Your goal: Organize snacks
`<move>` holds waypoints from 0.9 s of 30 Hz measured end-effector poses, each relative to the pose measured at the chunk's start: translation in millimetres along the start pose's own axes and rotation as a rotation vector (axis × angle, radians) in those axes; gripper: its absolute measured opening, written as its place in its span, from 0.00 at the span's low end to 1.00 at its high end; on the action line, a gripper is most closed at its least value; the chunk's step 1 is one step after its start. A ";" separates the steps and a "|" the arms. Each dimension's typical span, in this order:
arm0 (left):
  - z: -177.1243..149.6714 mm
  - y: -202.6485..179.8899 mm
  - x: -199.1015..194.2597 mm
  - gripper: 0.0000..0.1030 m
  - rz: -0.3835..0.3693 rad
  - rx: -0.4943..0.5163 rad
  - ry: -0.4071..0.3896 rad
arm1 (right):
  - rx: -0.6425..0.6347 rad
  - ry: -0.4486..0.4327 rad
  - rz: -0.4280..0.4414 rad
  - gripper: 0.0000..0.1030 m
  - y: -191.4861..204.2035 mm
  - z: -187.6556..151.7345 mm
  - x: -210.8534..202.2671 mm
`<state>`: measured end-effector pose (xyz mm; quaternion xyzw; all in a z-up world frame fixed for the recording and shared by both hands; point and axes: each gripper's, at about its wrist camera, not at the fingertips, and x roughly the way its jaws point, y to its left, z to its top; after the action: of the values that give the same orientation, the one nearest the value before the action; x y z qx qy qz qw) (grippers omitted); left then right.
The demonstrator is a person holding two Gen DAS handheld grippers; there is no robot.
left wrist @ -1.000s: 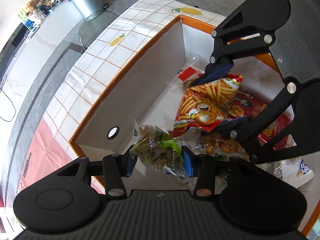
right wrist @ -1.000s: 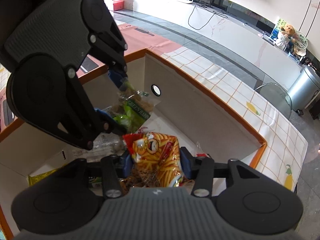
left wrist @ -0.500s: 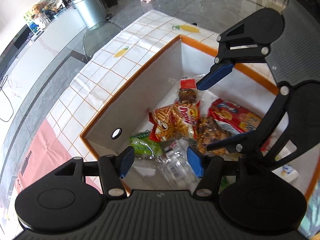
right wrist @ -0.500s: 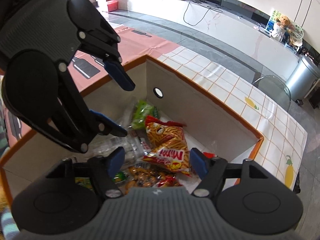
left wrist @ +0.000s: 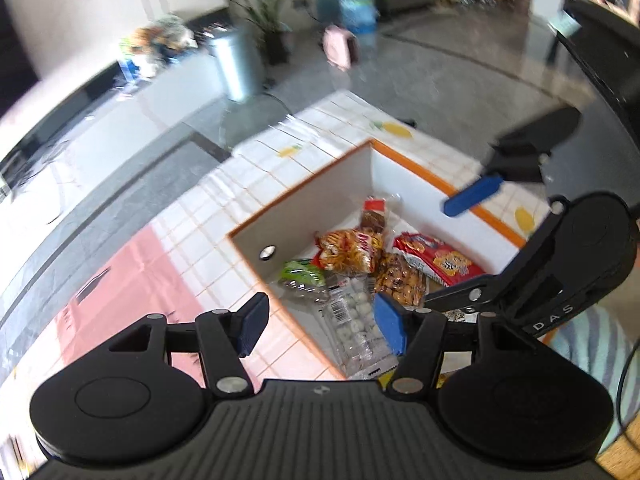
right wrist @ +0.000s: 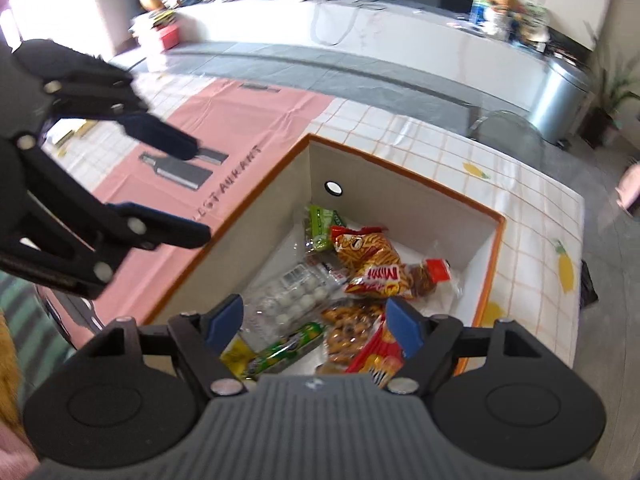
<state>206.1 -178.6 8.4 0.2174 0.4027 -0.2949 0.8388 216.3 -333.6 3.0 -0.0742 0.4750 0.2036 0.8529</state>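
Observation:
An orange-rimmed white storage box stands on the tablecloth and holds several snack packs. Inside lie an orange fries bag, a green snack pack, a clear pack of white balls, a red biscuit bag and a nut pack. My left gripper is open and empty above the box's near corner. My right gripper is open and empty above the box. Each gripper shows in the other's view, jaws apart.
The table carries a white grid-pattern cloth and a pink placemat left of the box. A steel bin and a long white counter stand beyond the table. The views are motion-blurred.
Both grippers opened and dropped the green pack and the fries bag into the box, then rose and pulled back away from it. The packs now lie among the other snacks.

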 end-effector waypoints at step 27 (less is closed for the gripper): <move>-142.7 -6.7 -147.4 0.85 0.287 -0.506 -0.277 | 0.256 -0.427 -0.333 0.89 173.4 -105.1 -112.9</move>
<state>49.6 -50.5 43.2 0.0143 0.3105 -0.0909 0.9461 9.3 -241.4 53.1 0.0015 0.2880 0.0103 0.9576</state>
